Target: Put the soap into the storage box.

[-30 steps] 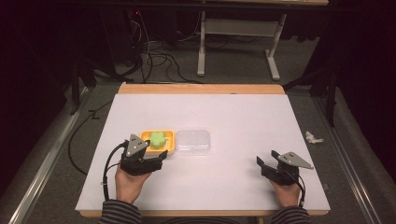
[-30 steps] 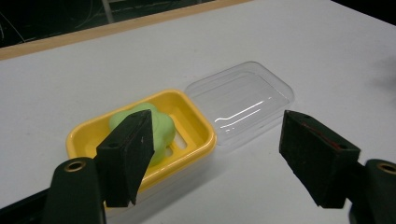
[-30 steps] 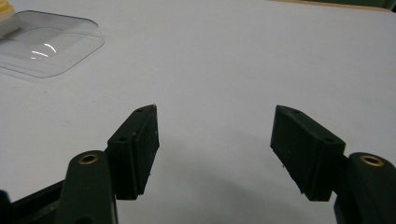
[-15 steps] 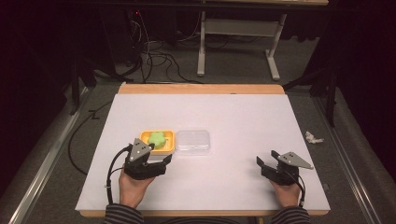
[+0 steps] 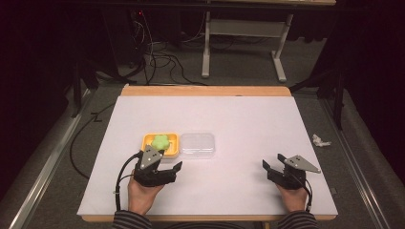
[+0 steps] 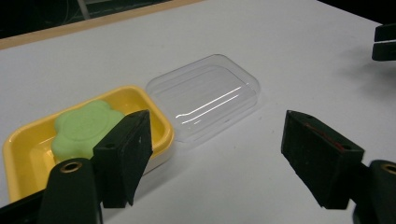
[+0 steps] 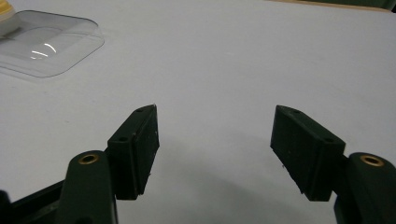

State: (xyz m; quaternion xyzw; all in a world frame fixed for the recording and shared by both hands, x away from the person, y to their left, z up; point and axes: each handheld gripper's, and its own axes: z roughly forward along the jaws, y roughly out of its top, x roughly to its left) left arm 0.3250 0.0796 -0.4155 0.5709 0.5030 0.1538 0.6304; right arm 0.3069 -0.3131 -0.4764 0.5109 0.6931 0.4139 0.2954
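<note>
1. The left hand-held gripper [image 5: 165, 168] sits low over the near left part of the white surface [image 5: 248, 124], held in the person's left hand [image 5: 142, 195]. Its jaws stand spread and have just been opening, with nothing between them.
2. The right hand-held gripper [image 5: 273, 168] rests at the near right of the surface, well apart from the left one. Its jaws are spread too, with bare surface between them in the right gripper view.
3. Just beyond the left hand-held gripper lies the yellow tray [image 5: 148, 141], flat on the surface. In the left gripper view its near corner is hidden behind the left jaw, and I cannot tell whether they touch.
4. A green flower-shaped block [image 5: 161, 141] lies inside the tray.
5. The clear lid [image 5: 197, 143] lies flat right beside the tray, on its right side in the high view, their edges touching or nearly so.
6. Beyond these the surface runs to a wooden far edge [image 5: 205, 90].
</note>
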